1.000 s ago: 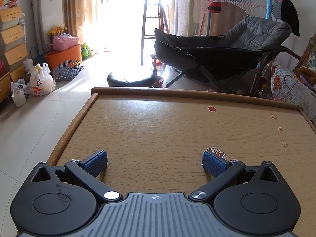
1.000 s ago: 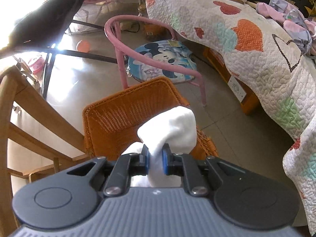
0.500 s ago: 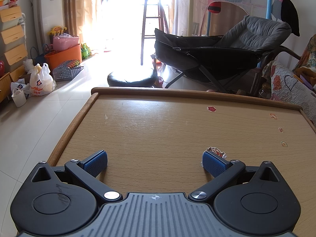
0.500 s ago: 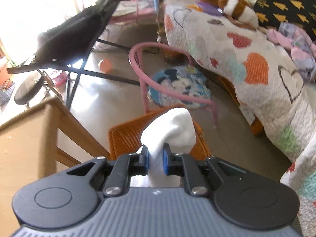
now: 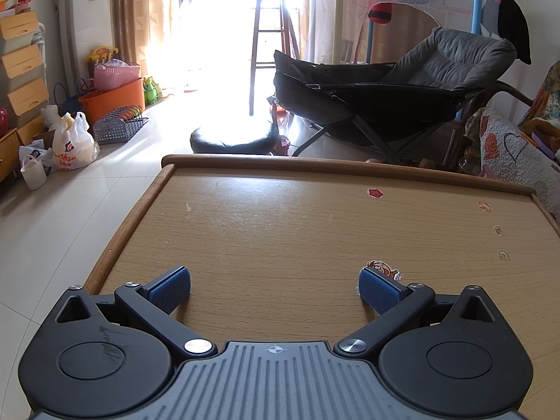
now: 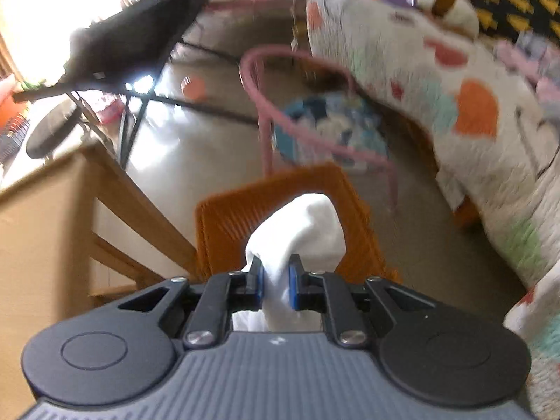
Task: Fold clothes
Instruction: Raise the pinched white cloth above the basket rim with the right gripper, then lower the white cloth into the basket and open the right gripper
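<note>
The right tool (image 6: 275,281) is clamped nearly shut on a bunched white garment (image 6: 297,231), its blue pads pressing the cloth from both sides while the rest of the fabric hangs out of sight beneath the housing. A second ago the orange wicker basket (image 6: 245,217) filled the middle of the right wrist view with the cloth just above its rim; now the basket sits lower and smaller behind the garment, the corner of the wooden counter (image 6: 42,217) has come into view to the left of the basket, and the whole picture is smeared with motion. I judge from this that the garment has been lifted clear of the basket and is being carried toward the counter, so the pick-up step looks finished and the laying-out step is next. The left tool (image 5: 274,288) has not moved: it hovers low over the counter (image 5: 280,217) with its jaws spread wide and nothing between them, a small cartoon sticker (image 5: 381,267) just beyond its right pad. No folding has begun; the counter shows only stickers.
</note>
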A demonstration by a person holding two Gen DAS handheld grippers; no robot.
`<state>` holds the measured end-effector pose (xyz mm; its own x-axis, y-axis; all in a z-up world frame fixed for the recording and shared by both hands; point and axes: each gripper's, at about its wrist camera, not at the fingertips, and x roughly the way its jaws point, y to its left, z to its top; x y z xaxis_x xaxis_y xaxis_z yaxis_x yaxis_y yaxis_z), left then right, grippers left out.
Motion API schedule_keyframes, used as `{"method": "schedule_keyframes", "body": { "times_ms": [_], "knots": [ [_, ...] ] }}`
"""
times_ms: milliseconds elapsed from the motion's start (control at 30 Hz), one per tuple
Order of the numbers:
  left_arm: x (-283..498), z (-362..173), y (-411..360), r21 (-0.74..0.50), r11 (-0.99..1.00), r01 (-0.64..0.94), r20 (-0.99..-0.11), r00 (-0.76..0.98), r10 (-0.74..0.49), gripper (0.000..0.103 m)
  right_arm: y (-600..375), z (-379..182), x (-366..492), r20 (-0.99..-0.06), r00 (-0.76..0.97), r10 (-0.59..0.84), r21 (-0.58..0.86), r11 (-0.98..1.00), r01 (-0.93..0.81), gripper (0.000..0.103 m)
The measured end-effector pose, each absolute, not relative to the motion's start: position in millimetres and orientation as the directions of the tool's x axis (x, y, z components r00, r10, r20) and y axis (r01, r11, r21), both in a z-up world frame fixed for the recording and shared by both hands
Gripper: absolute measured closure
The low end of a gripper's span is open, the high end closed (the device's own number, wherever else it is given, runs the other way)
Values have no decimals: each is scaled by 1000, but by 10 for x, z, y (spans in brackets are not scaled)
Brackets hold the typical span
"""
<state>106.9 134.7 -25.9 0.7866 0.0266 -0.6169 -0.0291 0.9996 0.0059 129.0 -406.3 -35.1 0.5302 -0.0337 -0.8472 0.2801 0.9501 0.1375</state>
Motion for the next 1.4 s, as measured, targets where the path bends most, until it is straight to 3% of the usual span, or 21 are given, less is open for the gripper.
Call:
{"method": "schedule_keyframes", "body": {
  "times_ms": [233,533,667,1000,1167,1400],
  "knots": [
    [1069,-259,1347,6,1000,-29,-617,787,27,0,-4172,-1384,1512,-908,419,-24,139,925,353,89],
    [1069,-260,1347,6,1000,-29,-617,787,27,0,-4434,-2185,1728,-923,376,-82,95,898,429,88],
    [1068,-259,1345,6,1000,-29,-617,787,27,0,-4538,-2360,1752,-928,355,-117,63,887,458,86],
    [1066,-261,1344,6,1000,-29,-617,787,27,0,-4665,-2241,1796,-863,427,-269,-20,864,503,63],
    [1069,-262,1347,6,1000,-29,-617,787,27,0,-4551,-2289,1887,-887,448,-110,97,905,415,63],
    [1065,-261,1343,6,1000,-29,-617,787,27,0,-4195,-2806,1938,-945,328,-5,90,957,274,63]
  ]
}}
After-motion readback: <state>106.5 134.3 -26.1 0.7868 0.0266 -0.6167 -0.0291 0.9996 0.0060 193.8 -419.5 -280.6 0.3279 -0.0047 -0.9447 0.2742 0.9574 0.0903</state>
